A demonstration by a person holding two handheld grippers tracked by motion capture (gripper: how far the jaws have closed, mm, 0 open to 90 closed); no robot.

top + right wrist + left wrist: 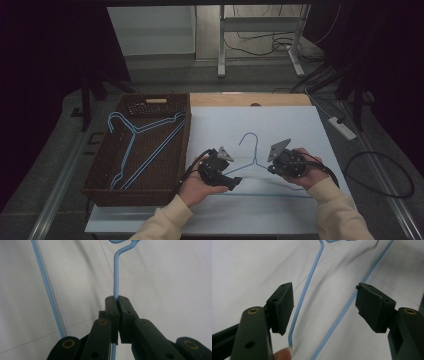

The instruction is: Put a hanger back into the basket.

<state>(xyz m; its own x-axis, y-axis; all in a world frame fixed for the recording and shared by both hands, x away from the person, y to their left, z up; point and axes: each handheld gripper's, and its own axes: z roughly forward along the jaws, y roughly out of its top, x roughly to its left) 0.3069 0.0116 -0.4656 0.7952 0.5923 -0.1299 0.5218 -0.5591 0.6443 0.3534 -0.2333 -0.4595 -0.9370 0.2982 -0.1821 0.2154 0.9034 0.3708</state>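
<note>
A light-blue wire hanger lies on the pale table cover, its hook pointing away from me. My right gripper is shut on the hanger's right shoulder wire. In the right gripper view the wire runs straight out from between the closed pads toward the twisted neck. My left gripper sits at the hanger's left end with its jaws open. In the left gripper view the shoulder wire and the bottom bar both pass between the pads without touching them. A fingertip rests by the hanger's corner.
A dark wicker basket stands at the table's left with blue hangers lying inside it. A strip of bare wooden tabletop shows at the back. Behind are desk legs, and a power strip and cables lie on the floor at right.
</note>
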